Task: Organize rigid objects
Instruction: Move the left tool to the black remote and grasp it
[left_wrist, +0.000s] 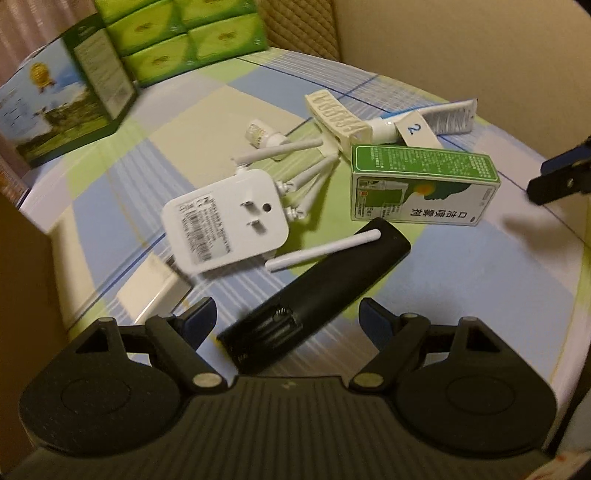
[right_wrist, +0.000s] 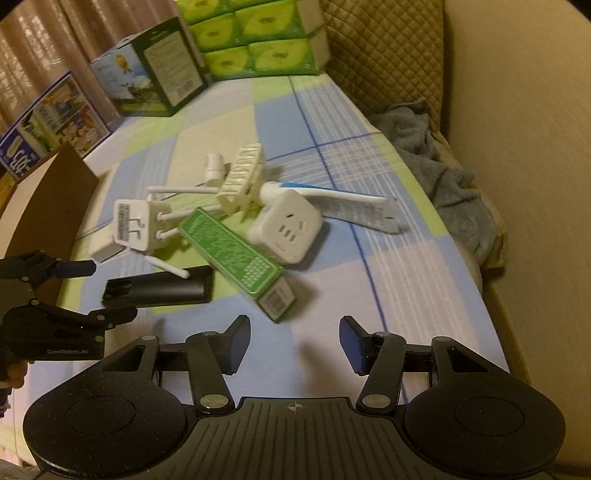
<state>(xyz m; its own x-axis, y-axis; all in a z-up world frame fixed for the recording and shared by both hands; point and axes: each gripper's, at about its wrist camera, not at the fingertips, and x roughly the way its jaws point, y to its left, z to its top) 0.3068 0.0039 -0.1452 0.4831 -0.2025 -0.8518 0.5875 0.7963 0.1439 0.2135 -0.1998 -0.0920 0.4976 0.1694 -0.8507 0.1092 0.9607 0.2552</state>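
Note:
A black remote (left_wrist: 314, 295) with its battery bay open lies on the checked cloth, its near end between the open fingers of my left gripper (left_wrist: 288, 317). Beyond it lie a white antenna plug-in router (left_wrist: 221, 225), a green box (left_wrist: 424, 184), a cream hair claw (left_wrist: 338, 114), a tube (left_wrist: 443, 116) and a small bottle (left_wrist: 260, 133). My right gripper (right_wrist: 293, 341) is open and empty, just short of the green box (right_wrist: 236, 254). A white socket cube (right_wrist: 286, 227), the remote (right_wrist: 159, 288), the router (right_wrist: 133, 225) and the left gripper (right_wrist: 74, 291) show there too.
Green tissue packs (right_wrist: 255, 40) and printed cartons (right_wrist: 155, 70) stand at the back. A brown cardboard box (right_wrist: 48, 199) is at the left edge. A grey towel (right_wrist: 447, 184) lies off the cloth's right edge beside a beige wall.

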